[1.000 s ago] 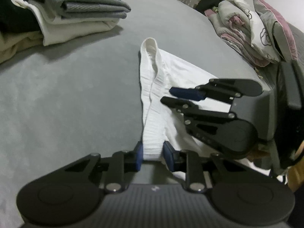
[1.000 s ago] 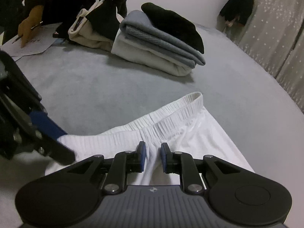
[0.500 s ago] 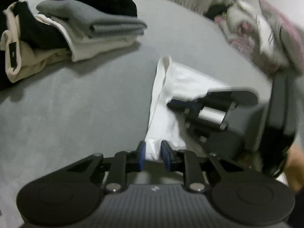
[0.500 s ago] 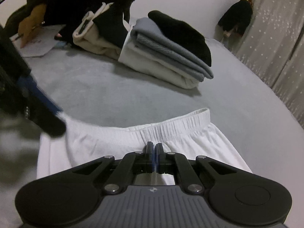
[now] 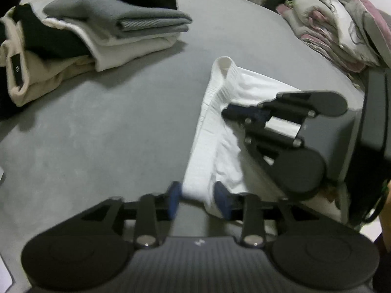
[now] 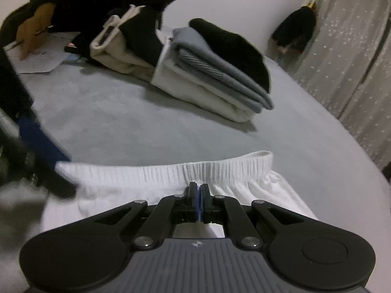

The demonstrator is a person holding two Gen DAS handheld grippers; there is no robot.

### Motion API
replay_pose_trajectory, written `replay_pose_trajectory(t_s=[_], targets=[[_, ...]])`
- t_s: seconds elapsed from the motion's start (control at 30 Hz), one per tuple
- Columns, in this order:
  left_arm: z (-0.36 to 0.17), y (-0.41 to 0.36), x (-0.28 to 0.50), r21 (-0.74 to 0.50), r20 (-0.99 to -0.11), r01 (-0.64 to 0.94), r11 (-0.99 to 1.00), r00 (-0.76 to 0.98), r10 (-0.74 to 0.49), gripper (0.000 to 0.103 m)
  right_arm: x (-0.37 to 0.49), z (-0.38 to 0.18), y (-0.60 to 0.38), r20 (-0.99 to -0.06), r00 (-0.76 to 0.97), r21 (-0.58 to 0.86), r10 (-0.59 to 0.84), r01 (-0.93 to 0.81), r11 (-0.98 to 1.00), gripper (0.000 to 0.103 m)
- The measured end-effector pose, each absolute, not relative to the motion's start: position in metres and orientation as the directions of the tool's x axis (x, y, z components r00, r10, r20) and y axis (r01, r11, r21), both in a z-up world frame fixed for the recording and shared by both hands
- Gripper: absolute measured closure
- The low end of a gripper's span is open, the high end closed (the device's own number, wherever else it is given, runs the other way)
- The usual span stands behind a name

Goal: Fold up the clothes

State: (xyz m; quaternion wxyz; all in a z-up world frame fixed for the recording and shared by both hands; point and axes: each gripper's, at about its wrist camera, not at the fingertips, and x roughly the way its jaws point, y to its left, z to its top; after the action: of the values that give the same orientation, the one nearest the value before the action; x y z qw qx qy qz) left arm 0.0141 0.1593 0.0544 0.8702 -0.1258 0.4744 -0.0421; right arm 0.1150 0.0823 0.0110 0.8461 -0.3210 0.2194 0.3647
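Already a folded stack (image 5: 117, 29) is sitting on the bed (image 5: 85, 134); white shorts (image 6: 171, 178) are lying unfolded, right gripper (image 6: 198, 202) pinching them, left gripper (image 5: 198, 195) jaws just opening around the waistband.

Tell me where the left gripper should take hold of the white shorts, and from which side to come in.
Grip the white shorts at the near corner of the ribbed waistband, coming from the end nearest the left gripper. That thick folded band lies between its just-opened jaws, which no longer pinch it. The right gripper looks shut on mid-waistband fabric, so the two grips would probably stretch it flat.

Bare bed (image 5: 110, 127) left of shorts (image 5: 244, 90); folded stack (image 5: 117, 29) blocks beyond.
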Motion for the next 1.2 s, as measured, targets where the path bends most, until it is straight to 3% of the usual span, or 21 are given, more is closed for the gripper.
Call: replay_pose_trajectory(t_s=[0.17, 0.3, 0.37, 0.6, 0.9, 1.1, 1.2], targets=[[0.053, 0.160, 0.015, -0.234, -0.820, -0.055, 0.971, 0.548, -0.167, 0.057, 0.125, 0.032, 0.073, -0.592, 0.639, -0.338, 0.491, -0.750, 0.568, 0.099], [0.049, 0.156, 0.013, -0.212, -0.825, -0.041, 0.976, 0.544, -0.157, 0.057, 0.135, 0.014, 0.087, -0.677, 0.576, -0.330, 0.458, -0.794, 0.510, 0.098], [0.049, 0.160, 0.013, -0.230, -0.823, -0.047, 0.972, 0.543, -0.168, 0.058, 0.129, 0.013, 0.089, -0.663, 0.600, -0.382, 0.447, -0.785, 0.488, 0.096], [0.046, 0.153, 0.016, -0.186, -0.824, -0.036, 0.982, 0.550, -0.136, 0.070, 0.157, 0.056, 0.055, -0.585, 0.608, -0.246, 0.536, -0.763, 0.597, 0.080], [0.046, 0.150, 0.013, -0.170, -0.823, -0.017, 0.985, 0.552, -0.133, 0.072, 0.207, 0.025, 0.071, -0.658, 0.610, -0.307, 0.441, -0.752, 0.583, 0.081], [0.046, 0.148, 0.014, -0.159, -0.824, -0.002, 0.987, 0.551, -0.132, 0.072, 0.223, 0.002, 0.101, -0.644, 0.677, -0.400, 0.356, -0.695, 0.598, 0.094], [0.046, 0.149, 0.016, -0.168, -0.825, -0.002, 0.986, 0.547, -0.139, 0.072, 0.228, 0.001, 0.102, -0.645, 0.675, -0.374, 0.359, -0.688, 0.621, 0.095]])
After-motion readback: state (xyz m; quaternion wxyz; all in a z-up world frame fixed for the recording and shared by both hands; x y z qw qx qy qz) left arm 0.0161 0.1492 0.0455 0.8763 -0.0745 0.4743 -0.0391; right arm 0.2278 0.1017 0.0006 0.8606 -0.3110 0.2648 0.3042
